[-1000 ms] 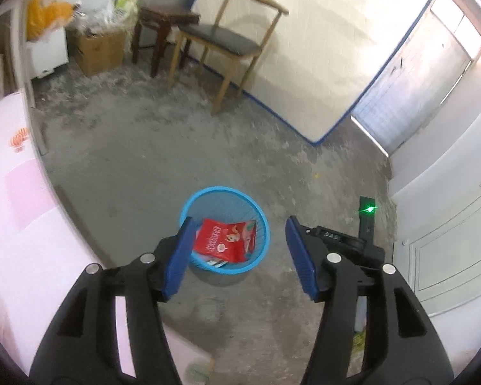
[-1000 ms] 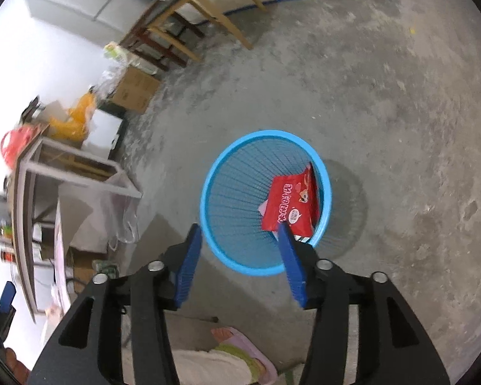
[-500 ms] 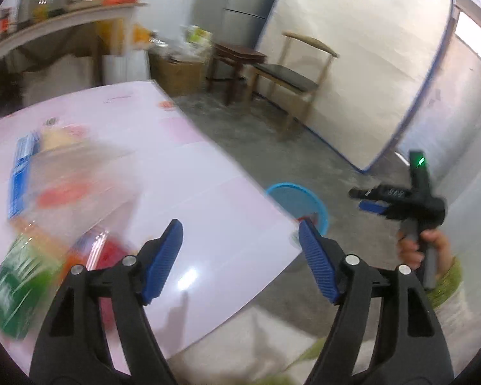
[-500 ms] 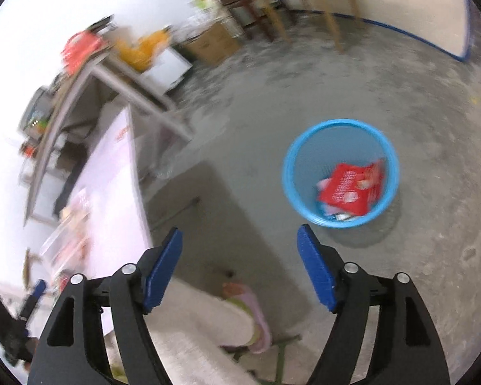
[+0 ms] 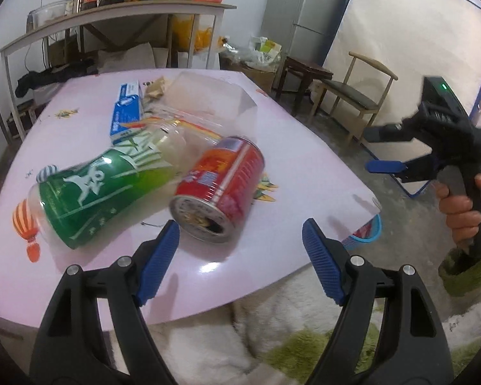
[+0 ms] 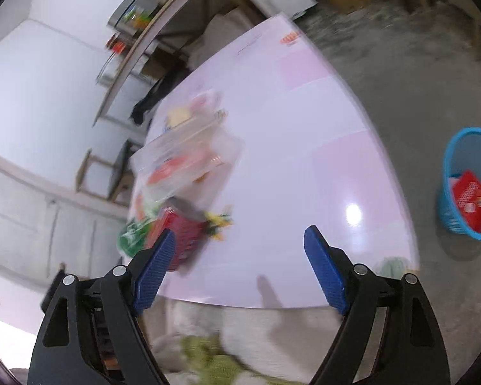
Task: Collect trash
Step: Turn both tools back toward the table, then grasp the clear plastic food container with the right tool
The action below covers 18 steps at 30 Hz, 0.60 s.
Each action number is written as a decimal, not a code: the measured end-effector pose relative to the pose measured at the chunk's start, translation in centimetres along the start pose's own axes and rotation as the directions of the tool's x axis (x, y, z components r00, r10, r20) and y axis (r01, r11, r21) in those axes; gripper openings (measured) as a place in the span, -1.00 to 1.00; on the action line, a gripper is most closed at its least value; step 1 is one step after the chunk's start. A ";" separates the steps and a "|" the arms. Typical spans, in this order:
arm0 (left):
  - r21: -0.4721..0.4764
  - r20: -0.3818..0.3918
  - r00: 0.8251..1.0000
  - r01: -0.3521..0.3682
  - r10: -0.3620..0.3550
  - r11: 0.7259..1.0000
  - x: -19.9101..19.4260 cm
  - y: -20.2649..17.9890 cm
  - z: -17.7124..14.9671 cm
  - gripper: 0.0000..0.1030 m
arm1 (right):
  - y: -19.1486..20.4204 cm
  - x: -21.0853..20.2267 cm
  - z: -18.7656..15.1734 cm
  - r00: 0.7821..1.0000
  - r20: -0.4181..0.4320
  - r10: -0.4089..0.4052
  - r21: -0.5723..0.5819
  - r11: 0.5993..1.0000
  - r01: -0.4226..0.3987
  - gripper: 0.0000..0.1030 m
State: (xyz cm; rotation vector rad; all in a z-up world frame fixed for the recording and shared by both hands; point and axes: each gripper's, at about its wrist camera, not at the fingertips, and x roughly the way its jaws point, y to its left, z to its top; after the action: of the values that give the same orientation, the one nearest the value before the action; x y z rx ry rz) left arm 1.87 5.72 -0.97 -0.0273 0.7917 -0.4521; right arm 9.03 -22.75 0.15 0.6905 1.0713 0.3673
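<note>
Can (image 5: 219, 192), lying lengthwise at centre frame, points its open end at the spread, empty left gripper (image 5: 240, 256), nearer than the spread right gripper (image 6: 239, 268).

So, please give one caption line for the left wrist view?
Open left gripper faces a red can lying beside a green cup on the pink table.

Little is reading clearly. The green bottle (image 5: 102, 189), lying at nine o'clock of the red can (image 5: 221, 189), is showing large white stylised characters, not legible. The can's label print and the blue box (image 5: 126, 114) lettering at eleven o'clock are blurring beyond reading.
</note>
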 end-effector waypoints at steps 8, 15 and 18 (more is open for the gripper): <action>0.015 0.089 0.996 0.031 -0.032 0.999 -0.8 1.2 1.3 0.45 | 2.4 5.0 2.4 0.986 -0.085 0.146 0.160 0.978 -0.131 0.62; -0.006 0.157 0.986 0.053 -0.052 0.999 -1.6 3.3 3.1 0.45 | 4.7 8.3 6.9 0.985 -0.162 0.064 0.268 0.963 -0.019 0.75; -0.031 0.165 0.984 0.066 -0.060 0.997 -1.4 4.2 3.2 0.45 | 5.7 9.8 9.5 0.977 -0.215 0.001 0.291 0.955 0.063 0.76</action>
State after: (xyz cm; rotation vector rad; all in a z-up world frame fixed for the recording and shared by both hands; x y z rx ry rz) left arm 4.79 9.65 1.46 -0.1227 0.6379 -0.4887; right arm 22.21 -16.02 0.26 0.9154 1.3575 0.2583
